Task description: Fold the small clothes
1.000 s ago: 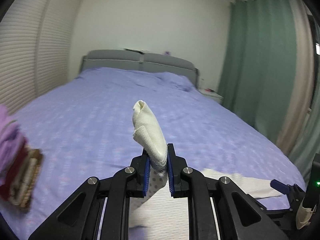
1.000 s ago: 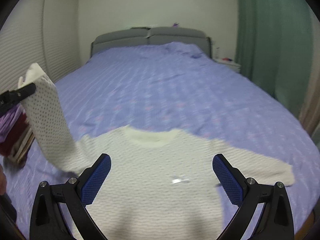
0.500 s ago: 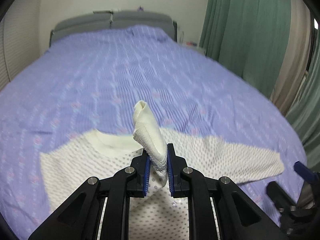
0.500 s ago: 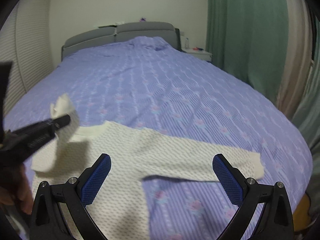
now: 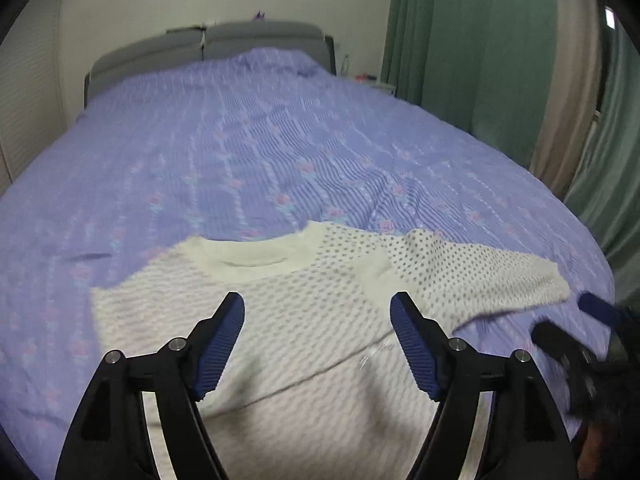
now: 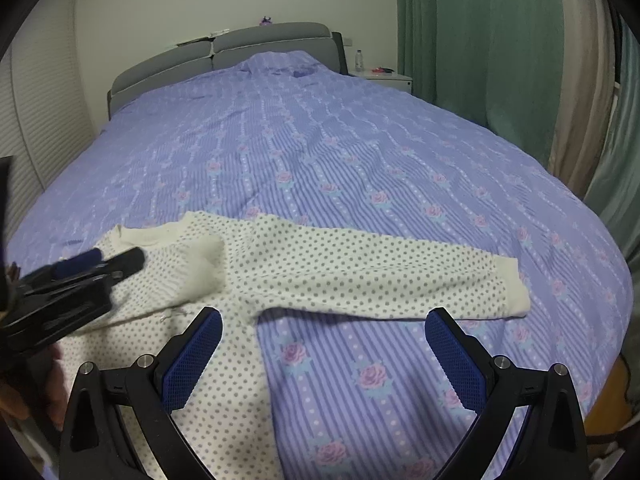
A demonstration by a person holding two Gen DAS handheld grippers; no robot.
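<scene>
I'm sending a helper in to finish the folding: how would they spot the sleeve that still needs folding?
On the purple rose-patterned bedspread lies a cream dotted top near the foot. Its outstretched sleeve runs toward the green curtains, ending in a plain cream cuff; the other sleeve is already folded across the chest.

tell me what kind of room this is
A bedroom, most likely: a large bed under a purple floral bedspread, a grey padded headboard, green curtains, and a small nightstand beside the bed.

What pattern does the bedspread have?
The bedspread has purple stripes with pink roses, clearest in the right wrist view.
</scene>
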